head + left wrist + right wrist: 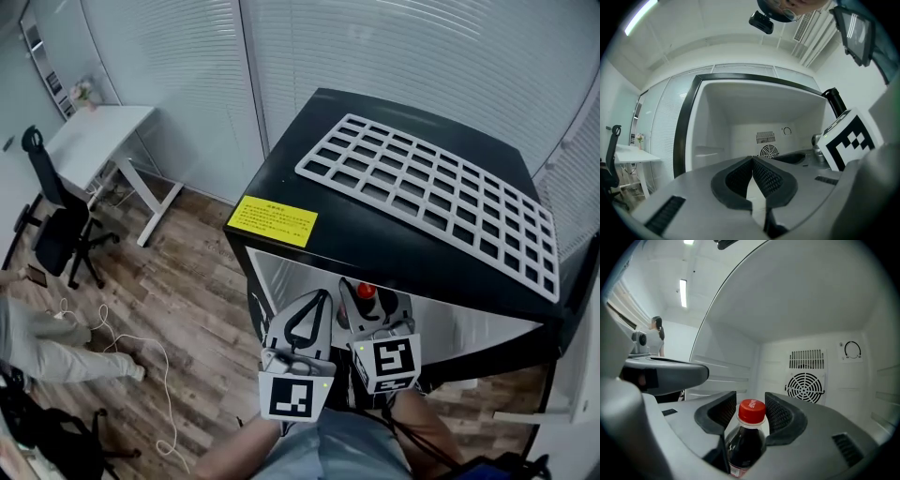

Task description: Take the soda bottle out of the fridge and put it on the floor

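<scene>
A soda bottle (749, 439) with dark drink and a red cap (366, 292) stands upright just inside the open black fridge (375, 239). My right gripper (750, 399) reaches level into the fridge's white inside. Its jaws stand wide on either side of the bottle's neck, and a gap shows between each pad and the cap. In the head view my right gripper (373, 302) sits at the fridge's mouth. My left gripper (752, 159) is shut with nothing in it. It hovers beside the right one, at the left of the opening (321, 298).
A white grid rack (431, 187) lies on the fridge top beside a yellow label (272, 221). The fridge's back wall has a round fan grille (805, 386). On the wooden floor (187, 300) lie a white cable (141, 356) and a person's leg (56, 352). A desk (94, 141) and chair (52, 225) stand far left.
</scene>
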Tool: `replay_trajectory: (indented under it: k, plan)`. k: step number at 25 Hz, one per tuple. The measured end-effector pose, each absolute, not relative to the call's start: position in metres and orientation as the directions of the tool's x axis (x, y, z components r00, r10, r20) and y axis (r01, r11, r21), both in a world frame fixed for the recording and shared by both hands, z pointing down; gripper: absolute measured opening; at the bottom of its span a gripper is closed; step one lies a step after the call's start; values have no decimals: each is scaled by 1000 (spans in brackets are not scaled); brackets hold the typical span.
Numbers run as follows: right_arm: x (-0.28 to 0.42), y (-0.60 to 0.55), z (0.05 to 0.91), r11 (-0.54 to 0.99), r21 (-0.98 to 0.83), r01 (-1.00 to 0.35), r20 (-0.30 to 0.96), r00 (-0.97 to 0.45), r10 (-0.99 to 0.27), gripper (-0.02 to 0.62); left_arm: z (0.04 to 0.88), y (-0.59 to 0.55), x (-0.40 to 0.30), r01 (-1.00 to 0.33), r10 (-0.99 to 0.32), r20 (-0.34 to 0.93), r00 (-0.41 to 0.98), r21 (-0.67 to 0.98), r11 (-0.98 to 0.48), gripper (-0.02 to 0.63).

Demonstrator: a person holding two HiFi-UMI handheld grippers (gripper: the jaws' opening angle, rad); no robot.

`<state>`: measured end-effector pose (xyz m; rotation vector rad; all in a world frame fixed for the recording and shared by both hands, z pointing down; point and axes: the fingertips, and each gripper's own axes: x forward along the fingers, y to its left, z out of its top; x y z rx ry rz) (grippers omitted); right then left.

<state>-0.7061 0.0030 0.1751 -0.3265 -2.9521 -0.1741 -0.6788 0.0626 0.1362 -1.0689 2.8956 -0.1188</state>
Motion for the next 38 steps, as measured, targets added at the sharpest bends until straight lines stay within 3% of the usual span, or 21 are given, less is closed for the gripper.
replay_trajectory:
  k: [23, 38]
  plan:
    - [-716, 2, 180, 954, 127, 271, 222, -945, 239, 133, 142, 58, -682, -612, -616, -8, -788, -100, 784, 17]
    - [-700, 1, 164, 955, 143, 261, 178, -956, 235, 100, 134, 65, -677, -616, -620, -29, -784, -85, 783, 17]
